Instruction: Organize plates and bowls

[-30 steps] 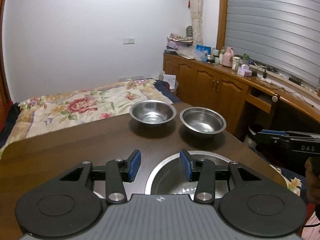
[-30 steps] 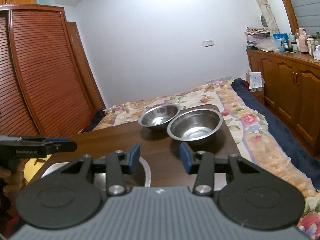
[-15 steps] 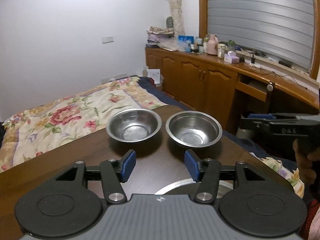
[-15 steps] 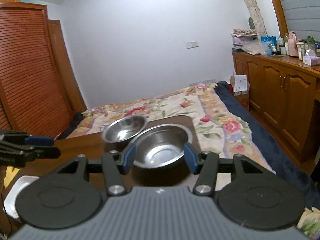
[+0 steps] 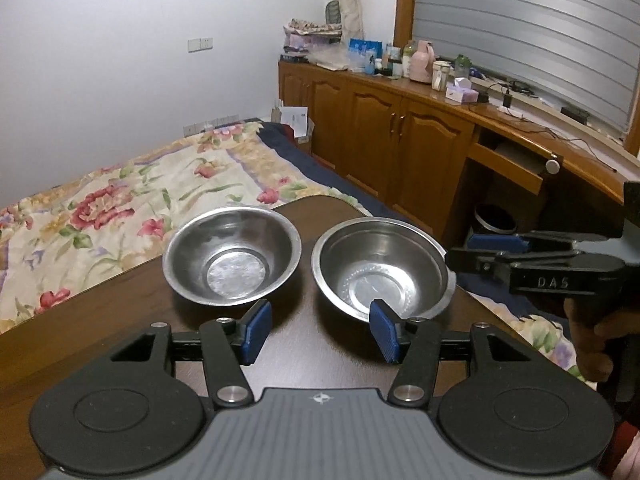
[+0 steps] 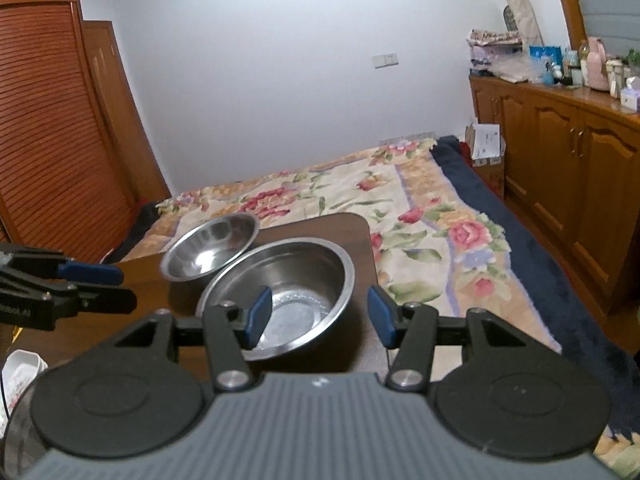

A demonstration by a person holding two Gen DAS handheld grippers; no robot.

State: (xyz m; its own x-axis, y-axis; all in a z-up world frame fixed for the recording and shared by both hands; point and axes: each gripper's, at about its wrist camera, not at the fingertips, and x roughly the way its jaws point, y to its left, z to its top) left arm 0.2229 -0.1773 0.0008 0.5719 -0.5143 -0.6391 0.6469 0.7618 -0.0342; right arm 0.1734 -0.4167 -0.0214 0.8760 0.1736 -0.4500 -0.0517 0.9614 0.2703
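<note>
Two steel bowls stand side by side at the far end of a dark wooden table (image 5: 100, 320). In the left wrist view the left bowl (image 5: 232, 255) and the right bowl (image 5: 382, 268) lie just beyond my left gripper (image 5: 320, 330), which is open and holds nothing. My right gripper (image 6: 320, 316) is open too, its fingers straddling the near right rim of the right bowl (image 6: 280, 296), with the left bowl (image 6: 210, 246) behind. From the left wrist view the right gripper (image 5: 476, 250) appears side-on beside the right bowl.
A bed with a floral cover (image 5: 120, 192) lies beyond the table. Wooden cabinets (image 5: 400, 140) with bottles and boxes on top run along the right wall. A louvred wardrobe (image 6: 52, 140) stands at left. A white dish (image 6: 20, 368) shows at the lower left of the right wrist view.
Both grippers have moved forward toward the two steel bowls, which now look larger. The right gripper has come up around the right bowl's rim. The near plate has dropped out of the left wrist view.
</note>
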